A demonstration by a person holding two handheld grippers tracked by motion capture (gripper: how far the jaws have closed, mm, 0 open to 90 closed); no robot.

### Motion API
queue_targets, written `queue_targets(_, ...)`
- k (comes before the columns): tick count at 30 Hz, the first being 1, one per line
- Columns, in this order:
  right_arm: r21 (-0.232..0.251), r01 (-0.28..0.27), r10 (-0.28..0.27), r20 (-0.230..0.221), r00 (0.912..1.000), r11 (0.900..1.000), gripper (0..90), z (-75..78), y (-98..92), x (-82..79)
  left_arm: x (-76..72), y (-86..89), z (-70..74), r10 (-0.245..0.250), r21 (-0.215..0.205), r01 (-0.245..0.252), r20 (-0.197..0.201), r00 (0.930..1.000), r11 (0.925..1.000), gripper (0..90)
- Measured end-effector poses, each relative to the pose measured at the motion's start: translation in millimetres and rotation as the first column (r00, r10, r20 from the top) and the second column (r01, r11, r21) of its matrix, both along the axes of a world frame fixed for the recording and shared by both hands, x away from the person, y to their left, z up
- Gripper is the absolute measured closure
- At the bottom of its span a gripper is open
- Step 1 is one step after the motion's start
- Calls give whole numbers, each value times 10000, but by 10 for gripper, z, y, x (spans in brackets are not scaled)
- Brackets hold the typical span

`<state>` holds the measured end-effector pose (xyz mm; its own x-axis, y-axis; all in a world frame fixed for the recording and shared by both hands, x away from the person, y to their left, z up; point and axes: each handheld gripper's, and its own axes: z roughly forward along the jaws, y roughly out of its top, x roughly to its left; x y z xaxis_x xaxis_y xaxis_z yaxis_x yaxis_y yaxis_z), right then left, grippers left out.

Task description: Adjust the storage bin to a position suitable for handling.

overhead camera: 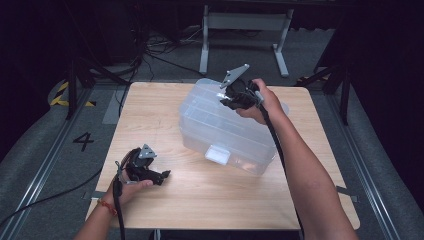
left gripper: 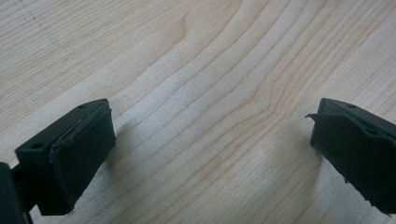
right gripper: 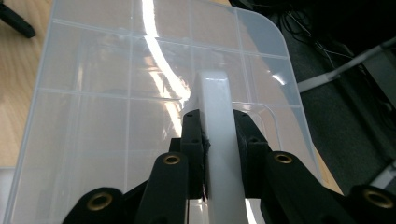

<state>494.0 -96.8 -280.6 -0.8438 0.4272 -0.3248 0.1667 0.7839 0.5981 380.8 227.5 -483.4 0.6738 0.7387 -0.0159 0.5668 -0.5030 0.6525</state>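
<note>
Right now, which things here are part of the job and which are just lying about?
In the job: clear plastic box; its white handle, clamped by the right gripper.
Lying about: left gripper, open over the wooden table; metal stand behind.

Dark lab or studio, floor cables [overhead camera: 150,50], hazard tape [overhead camera: 62,95], numbered floor

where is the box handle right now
The handle sits on the lid of the clear box at the far right of the table, clamped between the pads of the right claw.
</note>
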Motion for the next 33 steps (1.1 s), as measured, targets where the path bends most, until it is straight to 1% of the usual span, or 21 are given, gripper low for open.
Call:
queue_targets(2, 51, -215, 216, -120, 9997, 9998, 782, 8, -11, -11, 0, 0, 0, 0, -1, 0, -3, 10000, 10000, 4)
queue_targets(3, -8, -328, 328, -138, 9994, 9995, 784, 13, -16, -19, 0, 0, 0, 1, -4, -1, -2, 10000, 10000, 4)
queue_targets(6, 130, -686, 691, -404, 9968, 9976, 787, 20, -40, -57, 0, 0, -1, 3, 2, -3, 12, 10000, 10000, 4)
queue_targets(8, 154, -792, 798, -434, 9959, 9967, 787, 24, -49, -73, 0, 0, 0, 1, -7, -1, -2, 10000, 10000, 4)
queue_targets(9, 161, -1044, 1050, -441, 9935, 9944, 787, 24, -61, -125, 0, 0, 0, -3, 1, 3, -2, 10000, 10000, 4)
queue_targets(10, 161, -1044, 1050, -441, 9935, 9944, 787, 24, -61, -125, 0, 0, 0, -3, 1, 3, -2, 10000, 10000, 4)
queue_targets(13, 142, -1450, 1455, -484, 9882, 9893, 788, 30, -75, -183, 0, 0, 0, -3, -2, 3, -3, 10000, 10000, 4)
queue_targets(15, 79, -1836, 1837, -582, 9812, 9830, 788, 38, -82, -234, 0, 0, 0, -1, -2, 1, -2, 10000, 10000, 4)
queue_targets(16, 45, -2051, 2051, -560, 9771, 9787, 788, 41, -83, -270, 1, 0, 0, -4, -2, 4, 2, 10000, 10000, 4)
queue_targets(17, 45, -2051, 2051, -560, 9771, 9787, 788, 41, -83, -270, 1, 0, 0, -4, -2, 4, 2, 10000, 10000, 4)
queue_targets(19, 37, -2352, 2351, -583, 9702, 9719, 788, 41, -89, -313, 0, 0, 0, 0, -4, 0, -1, 10000, 10000, 4)
queue_targets(21, 48, -2732, 2730, -608, 9601, 9620, 789, 43, -97, -358, 0, 0, 0, -2, -1, 2, -1, 10000, 10000, 4)
queue_targets(24, -2, -3101, 3093, -734, 9481, 9507, 788, 50, -98, -437, 0, 0, 0, -1, 1, 1, -2, 10000, 10000, 4)
queue_targets(25, -2, -3101, 3093, -734, 9481, 9507, 788, 50, -98, -437, 0, 0, -1, 5, 4, -5, 8, 10000, 10000, 4)
queue_targets(29, -91, -3435, 3419, -766, 9366, 9391, 787, 54, -71, -561, 0, 0, 0, -8, 5, 8, -1, 10000, 10000, 4)
queue_targets(30, -91, -3435, 3419, -766, 9366, 9391, 787, 54, -71, -561, 0, 0, 0, -8, 5, 8, -1, 10000, 10000, 4)
queue_targets(31, -81, -3506, 3490, -775, 9339, 9365, 787, 54, -68, -582, 0, 0, 0, -4, -1, 4, -4, 10000, 10000, 4)
queue_targets(33, -80, -3498, 3484, -707, 9347, 9368, 786, 50, -62, -627, 0, 0, 0, -2, -4, 2, -9, 10000, 10000, 4)
